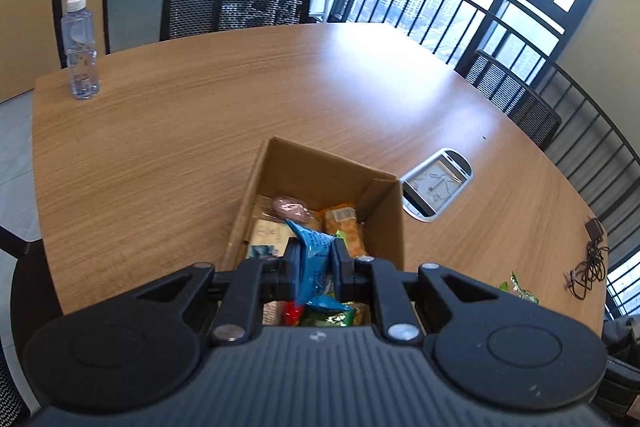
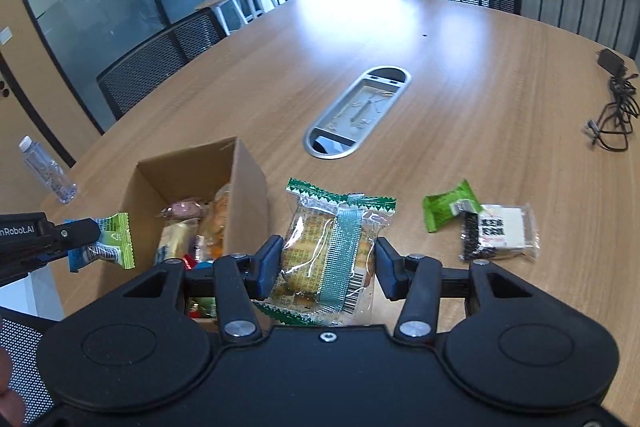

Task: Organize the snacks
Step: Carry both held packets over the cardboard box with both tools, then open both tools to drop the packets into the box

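Loading step in hand: left tool (image 1: 316,263) clenches a blue packet (image 1: 314,259) over the box (image 1: 384,211), right tool (image 2: 328,263) grasps a clear pastry pack (image 2: 324,251) (above the worktop (image 2: 460,107)); next calls for release inside.

Wooden table (image 2: 460,39): cardboard box (image 2: 248,195), water bottle (image 1: 80,47), 2 snack packets (image 2: 480,223), cable (image 2: 616,107).

We can't really see the near end of the cardboard box (image 1: 384,219) since the left gripper (image 1: 316,259) covers it. Print on the blue packet (image 1: 314,263) between its fingers is too blurry, and the snacks underneath are mostly hidden.
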